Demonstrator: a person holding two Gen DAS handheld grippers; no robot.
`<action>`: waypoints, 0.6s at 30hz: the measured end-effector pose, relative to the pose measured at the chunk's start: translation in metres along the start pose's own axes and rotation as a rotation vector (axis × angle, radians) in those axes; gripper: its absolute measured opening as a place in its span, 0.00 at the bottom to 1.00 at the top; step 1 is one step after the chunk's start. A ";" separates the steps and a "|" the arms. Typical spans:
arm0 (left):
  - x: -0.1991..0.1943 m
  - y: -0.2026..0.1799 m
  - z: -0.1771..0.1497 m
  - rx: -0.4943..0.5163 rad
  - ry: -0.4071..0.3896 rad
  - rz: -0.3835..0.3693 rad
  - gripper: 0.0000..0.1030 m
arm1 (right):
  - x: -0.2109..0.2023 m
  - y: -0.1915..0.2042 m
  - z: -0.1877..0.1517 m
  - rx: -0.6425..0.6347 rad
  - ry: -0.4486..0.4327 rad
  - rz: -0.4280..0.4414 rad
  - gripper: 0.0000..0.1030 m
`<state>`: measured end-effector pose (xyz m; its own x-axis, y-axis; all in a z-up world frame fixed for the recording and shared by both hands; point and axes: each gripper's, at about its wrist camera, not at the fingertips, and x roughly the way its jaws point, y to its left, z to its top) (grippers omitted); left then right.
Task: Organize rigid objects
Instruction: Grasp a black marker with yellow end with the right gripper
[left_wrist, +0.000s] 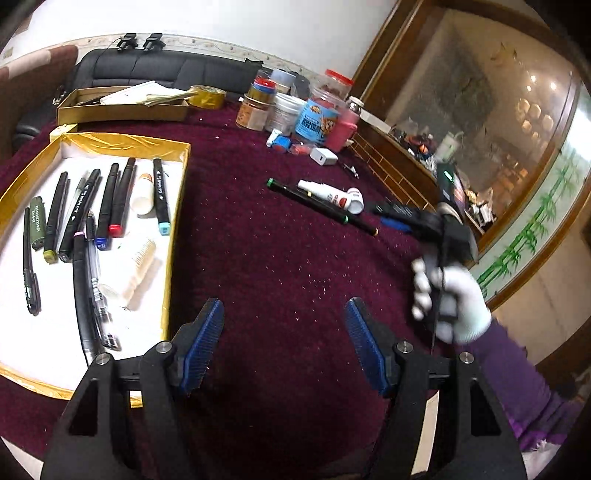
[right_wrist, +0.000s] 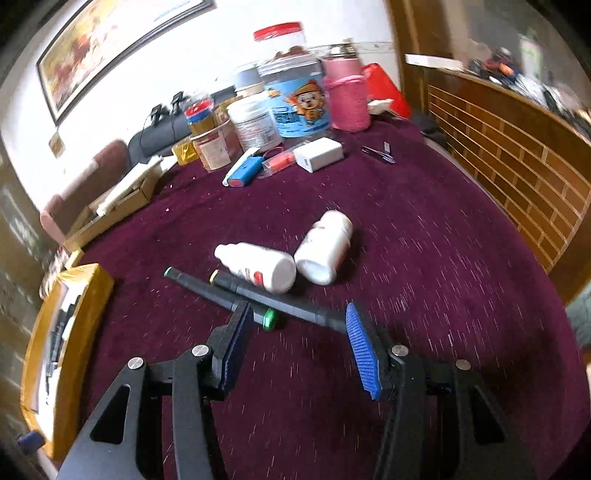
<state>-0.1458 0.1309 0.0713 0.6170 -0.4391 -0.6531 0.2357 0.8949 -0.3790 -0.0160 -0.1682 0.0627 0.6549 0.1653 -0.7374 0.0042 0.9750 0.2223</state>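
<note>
Tray (left_wrist: 176, 206), gold-rimmed, white floor, left on the maroon cloth (left_wrist: 277, 266): holds a row of markers and pens (left_wrist: 110, 199), a lighter, a small white bottle. Judged mostly filled.

Left out on the cloth, well apart from the tray: two black markers (right_wrist: 229, 291) lying crossed, two white bottles (right_wrist: 258, 266) just beside them.

Left gripper (left_wrist: 284, 314): jaws apart, nothing between.

Right gripper (right_wrist: 295, 317): jaws apart, empty, tips just short of the markers.

Remaining: four loose items
</note>
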 end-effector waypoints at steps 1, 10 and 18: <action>0.001 -0.003 -0.001 0.004 0.006 0.000 0.65 | 0.009 0.001 0.005 -0.014 0.009 -0.005 0.46; 0.006 -0.011 -0.003 0.013 0.022 0.000 0.65 | 0.034 0.030 -0.017 -0.112 0.221 0.208 0.46; 0.018 -0.015 -0.007 0.017 0.058 -0.021 0.65 | 0.012 0.036 -0.040 -0.163 0.201 0.143 0.46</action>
<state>-0.1429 0.1093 0.0607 0.5671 -0.4611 -0.6825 0.2609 0.8865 -0.3821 -0.0381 -0.1249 0.0363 0.4769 0.3131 -0.8213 -0.2098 0.9479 0.2395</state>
